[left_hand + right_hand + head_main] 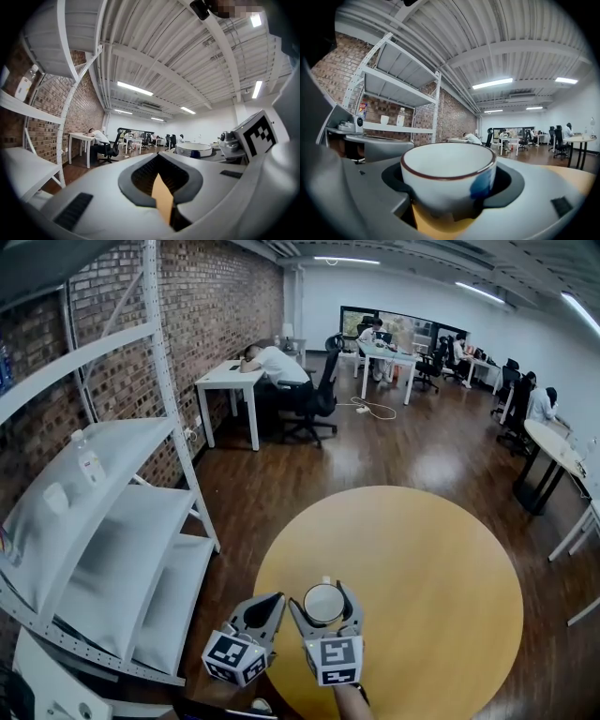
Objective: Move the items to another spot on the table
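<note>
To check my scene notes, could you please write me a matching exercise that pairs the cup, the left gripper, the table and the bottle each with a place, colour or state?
Things:
1. cup
2. left gripper
3. table
4. bottle

Place, colour or state:
A. round and yellow
B. standing on the white shelf
C. shut, with nothing held
D. held in the right gripper

Pairs: 1-D, 2-C, 3-A, 4-B
</note>
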